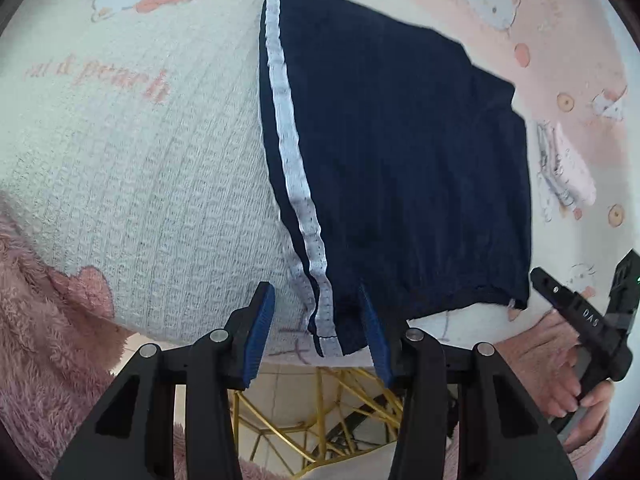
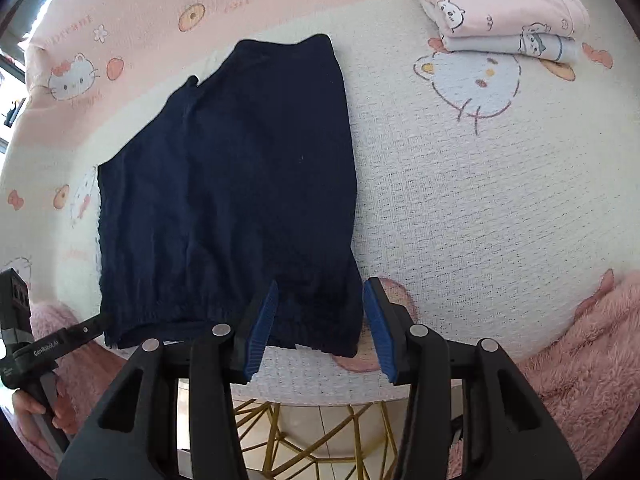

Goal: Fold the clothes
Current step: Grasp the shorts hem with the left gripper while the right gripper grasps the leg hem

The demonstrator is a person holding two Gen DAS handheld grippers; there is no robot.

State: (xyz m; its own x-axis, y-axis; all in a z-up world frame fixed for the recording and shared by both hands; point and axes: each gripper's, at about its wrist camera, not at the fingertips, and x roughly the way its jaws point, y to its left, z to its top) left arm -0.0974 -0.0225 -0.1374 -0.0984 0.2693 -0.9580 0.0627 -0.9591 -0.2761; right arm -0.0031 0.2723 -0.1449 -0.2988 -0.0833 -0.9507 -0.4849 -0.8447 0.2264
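Left gripper gapes around the navy shorts' striped corner.

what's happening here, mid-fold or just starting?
A person holds a gripper in each hand over navy shorts lying flat on a cartoon-print blanket. The left gripper and right gripper are both open at the near waistband edge, one toward each corner, gripping nothing. Two folded garments sit stacked at the far right. This pair's fold looks about to start.

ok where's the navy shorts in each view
Left wrist: navy shorts fill centre and right, white stripe on their left edge.
Right wrist: centre-left, with no stripe visible.
Shared landmark: the elastic waistband at the near table edge, just ahead of each hand-held gripper.
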